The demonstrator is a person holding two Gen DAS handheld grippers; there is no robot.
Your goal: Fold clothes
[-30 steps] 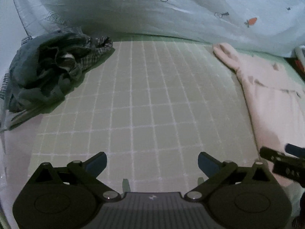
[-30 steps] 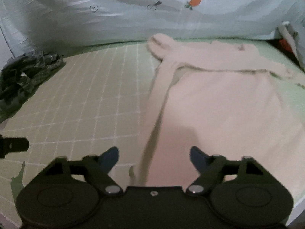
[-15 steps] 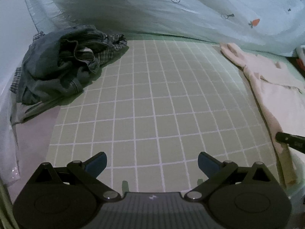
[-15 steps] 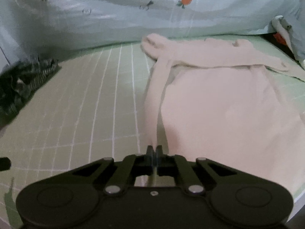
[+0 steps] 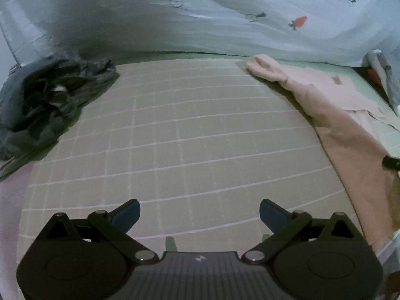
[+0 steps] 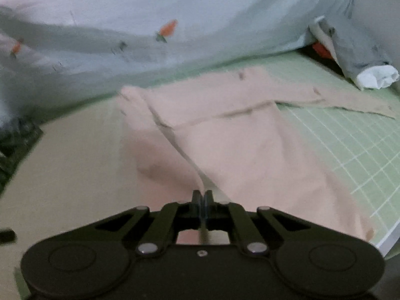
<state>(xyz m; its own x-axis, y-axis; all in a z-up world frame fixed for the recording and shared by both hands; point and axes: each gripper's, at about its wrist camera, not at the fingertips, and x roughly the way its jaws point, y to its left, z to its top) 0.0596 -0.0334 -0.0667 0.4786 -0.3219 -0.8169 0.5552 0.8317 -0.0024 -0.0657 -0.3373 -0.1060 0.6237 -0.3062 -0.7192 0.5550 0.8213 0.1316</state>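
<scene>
- The right claw (image 6: 202,197), spread wide over the pink top (image 6: 250,155) a second ago, now has its two tips pressed together on the near edge of that top; a thin fold of pink cloth runs up into the pinch.
- The view from that claw has swung: a second ago the top lay flat and square ahead, and now its left side is drawn up into a ridge that leads straight to the tips, with the cloth dragged across the grid mat (image 6: 362,150).
- The pink top lies on the right part of the mat, its far sleeve (image 5: 265,68) stretched toward the pale carrot-print sheet (image 6: 175,12) at the back.
- The left claw (image 5: 200,212) is spread, as it was a second ago, with nothing between its tips; bare mat lies below it.
- In the left view the pink top reaches further into the picture than a second ago.
- The dark pile of clothes (image 5: 47,100) sits untouched at the far left corner of the mat.
- My reading: the grip is made and the first fold of the pink top is beginning. One side is secured; the left claw would probably need its own hold on the top before the cloth can be carried over evenly.
</scene>
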